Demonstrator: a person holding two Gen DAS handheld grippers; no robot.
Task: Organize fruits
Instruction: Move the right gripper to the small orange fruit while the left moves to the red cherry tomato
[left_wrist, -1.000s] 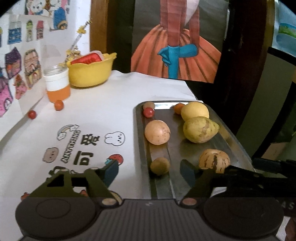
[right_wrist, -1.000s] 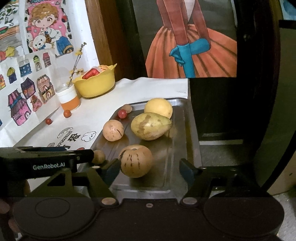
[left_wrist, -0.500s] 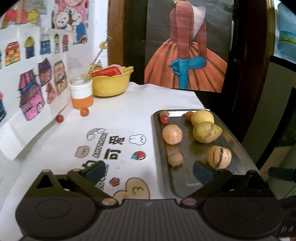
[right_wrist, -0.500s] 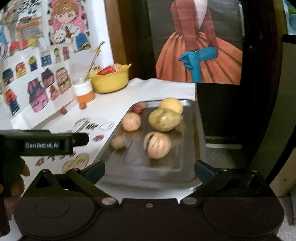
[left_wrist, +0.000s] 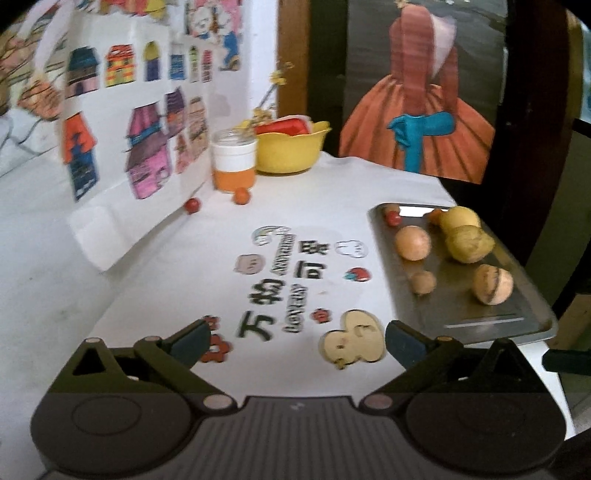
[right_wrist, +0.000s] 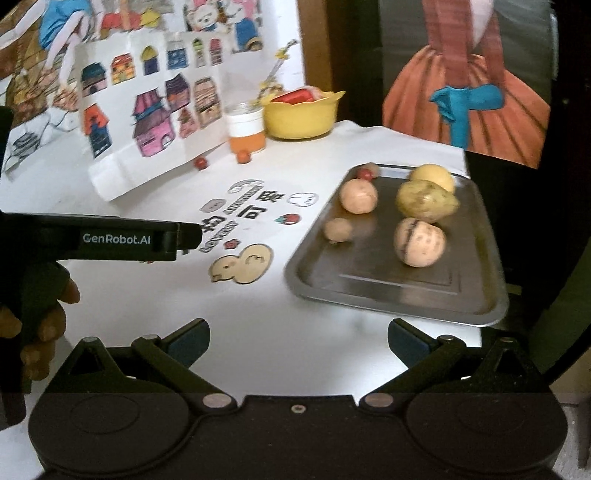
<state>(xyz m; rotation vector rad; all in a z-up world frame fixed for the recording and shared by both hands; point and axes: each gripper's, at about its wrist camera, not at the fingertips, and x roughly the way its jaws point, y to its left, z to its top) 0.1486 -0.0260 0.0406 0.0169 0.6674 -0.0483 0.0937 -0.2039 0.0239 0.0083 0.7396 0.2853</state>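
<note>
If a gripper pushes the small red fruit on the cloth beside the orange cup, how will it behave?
The small red fruit looks round and smooth, so it would probably roll away. It seems light for its size. Lying close to the propped paper sheet, it might stop against it.

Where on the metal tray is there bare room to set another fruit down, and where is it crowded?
The tray is bare along its near end, in front of the striped fruit and the small brown fruit. Its far end is crowded: peach-coloured fruit, green pear-shaped fruit, yellow fruit and a red cherry tomato.
</note>
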